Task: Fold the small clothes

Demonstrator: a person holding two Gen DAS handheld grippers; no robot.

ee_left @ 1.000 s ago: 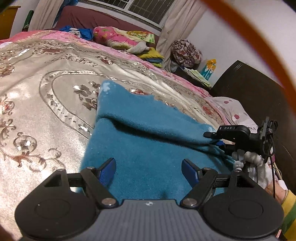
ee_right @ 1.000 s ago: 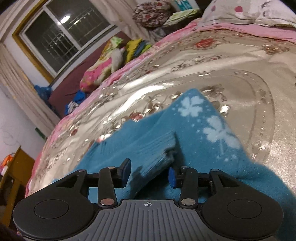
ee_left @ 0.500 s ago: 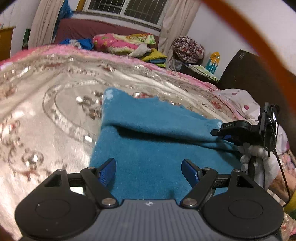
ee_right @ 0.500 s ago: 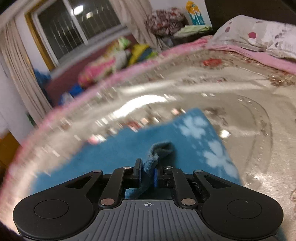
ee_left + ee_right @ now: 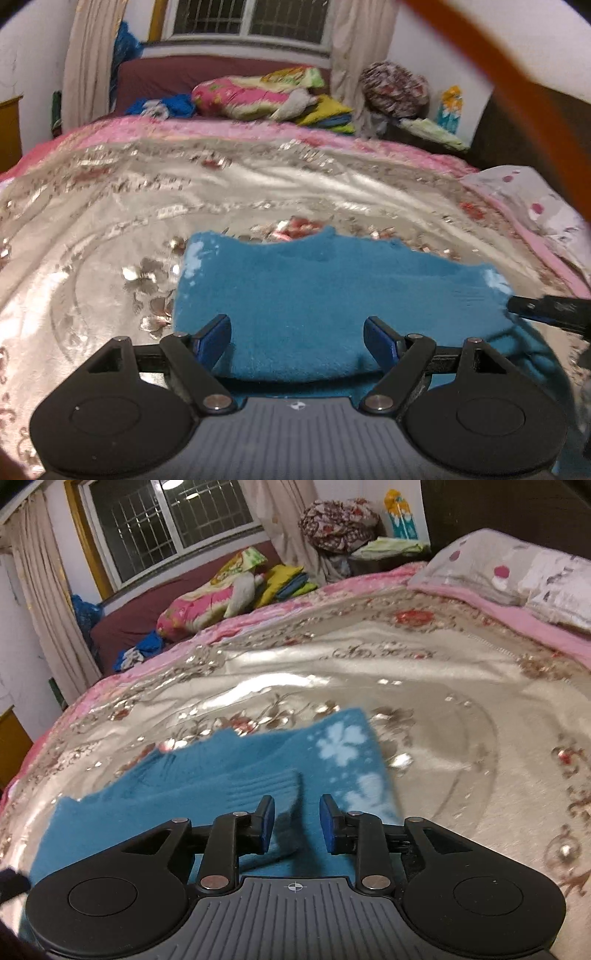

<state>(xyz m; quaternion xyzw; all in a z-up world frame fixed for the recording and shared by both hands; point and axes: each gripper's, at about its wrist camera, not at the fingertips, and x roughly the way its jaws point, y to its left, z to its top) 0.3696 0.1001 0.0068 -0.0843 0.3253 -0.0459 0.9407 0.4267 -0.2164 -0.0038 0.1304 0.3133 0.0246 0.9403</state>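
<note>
A blue garment [image 5: 325, 295] lies crosswise on the bedspread [image 5: 258, 184], directly ahead of both tools: left gripper [image 5: 297, 334] spread wide, right gripper [image 5: 297, 821] parted, holding nothing.

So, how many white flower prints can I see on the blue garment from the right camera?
2 clear ones: a sharp flower near the blue garment's far right corner, a blurrier one nearer along the right edge. Folds may hide others.

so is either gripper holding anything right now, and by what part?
Nothing held. Left gripper is wide open over the blue garment; right gripper is open, the folded cuff edge lying free between its fingers.
</note>
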